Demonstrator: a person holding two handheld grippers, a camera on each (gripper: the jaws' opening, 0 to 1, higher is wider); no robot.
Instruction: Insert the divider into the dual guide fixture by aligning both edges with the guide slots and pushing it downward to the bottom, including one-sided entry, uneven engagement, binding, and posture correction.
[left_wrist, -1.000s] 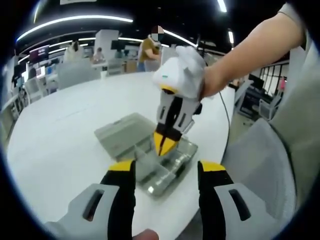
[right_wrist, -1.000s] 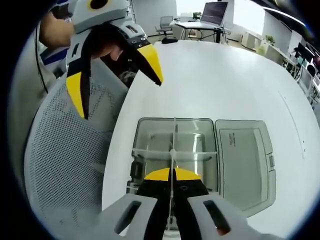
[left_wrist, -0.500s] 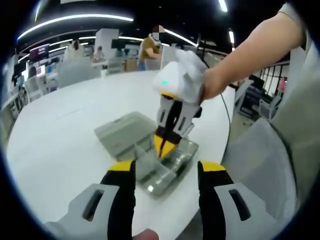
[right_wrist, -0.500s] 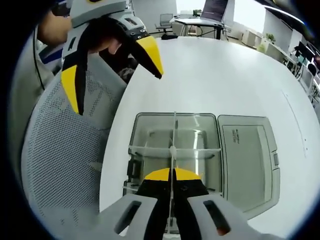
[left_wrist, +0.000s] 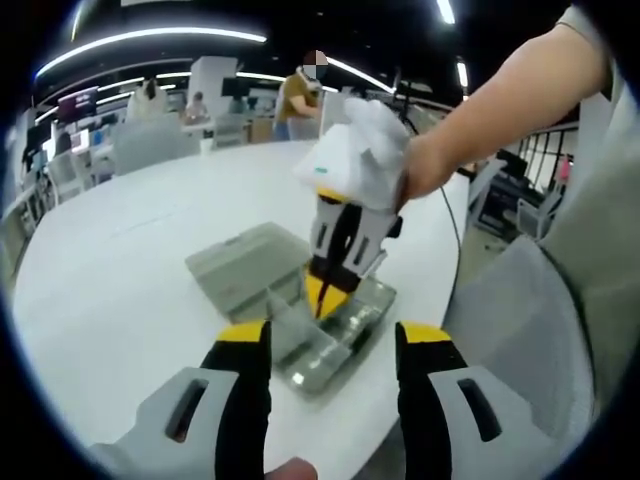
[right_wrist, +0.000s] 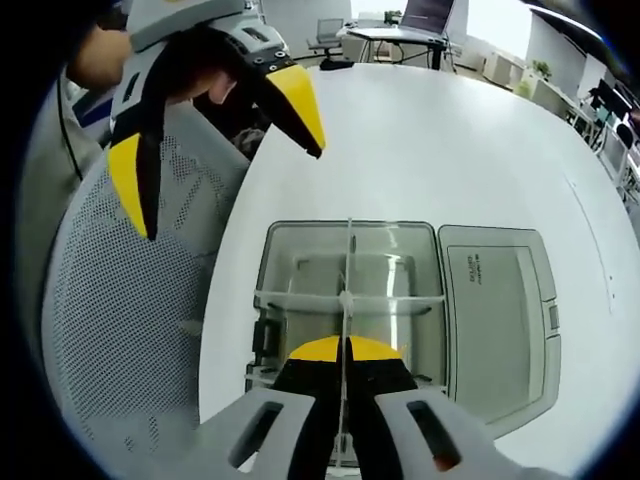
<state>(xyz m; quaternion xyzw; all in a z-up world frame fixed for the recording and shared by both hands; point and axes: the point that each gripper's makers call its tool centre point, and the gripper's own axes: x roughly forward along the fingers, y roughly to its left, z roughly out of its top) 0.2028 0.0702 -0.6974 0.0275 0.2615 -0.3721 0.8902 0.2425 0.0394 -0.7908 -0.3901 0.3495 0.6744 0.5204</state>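
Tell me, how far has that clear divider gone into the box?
Done: the box lies open on the table, and a crosswise divider is already seated. In hand: the right gripper pinches the long divider upright above the tray. Left: pushing it fully down. The left gripper waits open.

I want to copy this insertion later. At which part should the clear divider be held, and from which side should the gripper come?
Grip the divider by its top edge, coming from straight above the open box. It is a thin clear sheet standing on edge, so only the upper edge is free, and the jaws can close flat on its two faces. The right gripper holds it just so; the left gripper hangs open beside.
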